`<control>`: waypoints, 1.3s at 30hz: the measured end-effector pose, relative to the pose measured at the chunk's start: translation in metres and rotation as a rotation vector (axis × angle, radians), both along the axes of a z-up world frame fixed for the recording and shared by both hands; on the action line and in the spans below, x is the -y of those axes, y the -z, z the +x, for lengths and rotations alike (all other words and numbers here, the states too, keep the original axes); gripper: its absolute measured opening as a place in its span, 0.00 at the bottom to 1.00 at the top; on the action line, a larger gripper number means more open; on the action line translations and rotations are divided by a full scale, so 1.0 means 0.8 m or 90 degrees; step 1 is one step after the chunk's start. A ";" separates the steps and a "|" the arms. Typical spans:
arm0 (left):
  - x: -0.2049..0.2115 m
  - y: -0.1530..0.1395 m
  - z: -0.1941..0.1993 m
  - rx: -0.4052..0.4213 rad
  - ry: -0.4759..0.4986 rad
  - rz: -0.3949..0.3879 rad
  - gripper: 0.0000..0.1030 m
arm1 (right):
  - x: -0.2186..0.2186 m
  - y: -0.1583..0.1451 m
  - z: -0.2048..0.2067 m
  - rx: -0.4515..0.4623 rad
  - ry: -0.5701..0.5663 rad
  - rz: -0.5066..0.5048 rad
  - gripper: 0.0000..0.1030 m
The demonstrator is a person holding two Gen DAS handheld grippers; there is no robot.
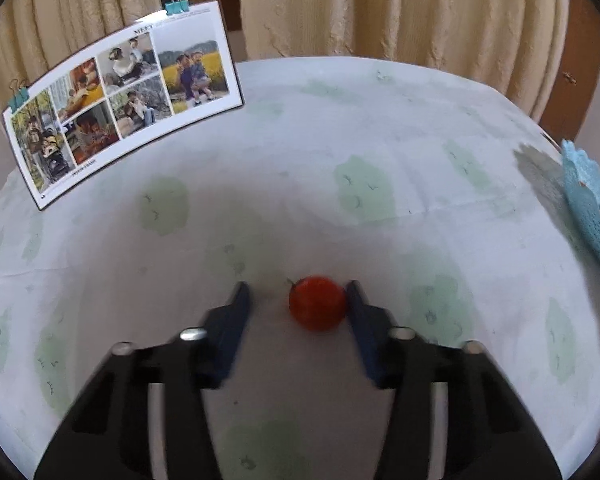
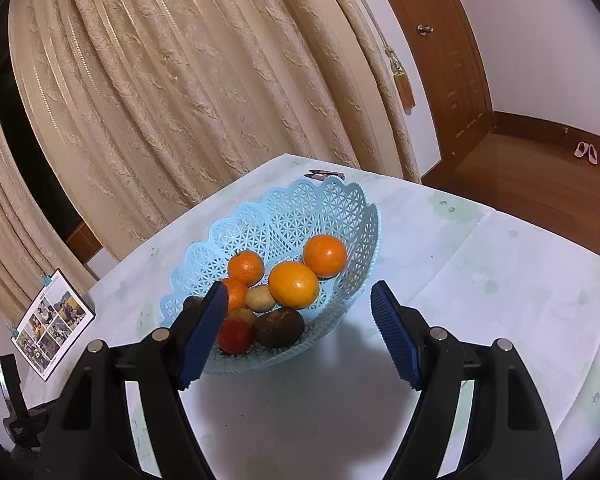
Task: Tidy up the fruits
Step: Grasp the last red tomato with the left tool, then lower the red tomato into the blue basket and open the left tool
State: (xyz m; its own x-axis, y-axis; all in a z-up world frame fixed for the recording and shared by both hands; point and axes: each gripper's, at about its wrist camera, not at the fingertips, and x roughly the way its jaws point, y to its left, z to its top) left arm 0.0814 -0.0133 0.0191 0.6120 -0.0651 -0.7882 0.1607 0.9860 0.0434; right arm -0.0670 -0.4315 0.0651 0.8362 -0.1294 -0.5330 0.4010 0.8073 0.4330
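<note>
Left wrist view, far left: photo collage card (image 1: 120,100) propped upright on the counter (image 1: 300,152), teal binder clips at its top edge; cream curtains behind. Centre foreground: left gripper (image 1: 296,294) spread wide over the cloth-covered counter, blue pads on both fingers. Small red fruit (image 1: 317,303) resting on the counter between the fingers, touching or very nearly touching the right-hand pad (contact not certain), well clear of the left-hand pad; not clamped. Far right edge: rim of the blue basket (image 1: 592,204), mostly cut off. Right wrist view, far left: same photo card (image 2: 52,324) standing near the counter edge. Left of centre: right gripper (image 2: 298,294) wide open, holding nothing, left finger overlapping the near rim of the basket in view. Centre: light blue lattice basket (image 2: 300,216) tilted toward the camera on the counter (image 2: 500,280), shadow beneath it. Inside, three oranges (image 2: 293,284) toward the back and right, a fourth partly hidden behind the left finger, a small yellowish-green fruit (image 2: 260,298) in the middle, a red fruit (image 2: 236,336) and a dark brown fruit (image 2: 279,327) at the front. Beyond the far rim, a small dark clip-like item, too small to identify. Far right: wooden door and floor.
</note>
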 end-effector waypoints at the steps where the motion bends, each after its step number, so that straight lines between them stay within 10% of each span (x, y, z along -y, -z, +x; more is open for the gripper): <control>1: 0.003 -0.003 0.000 -0.002 -0.006 0.000 0.27 | 0.000 0.000 0.000 0.000 0.001 -0.001 0.73; 21: 0.265 -0.073 -0.042 0.043 0.295 -0.069 0.27 | 0.028 -0.005 -0.015 0.009 0.045 -0.003 0.73; 39: 0.367 -0.068 -0.024 0.059 0.355 -0.057 0.27 | 0.033 -0.004 -0.013 0.005 0.046 0.007 0.73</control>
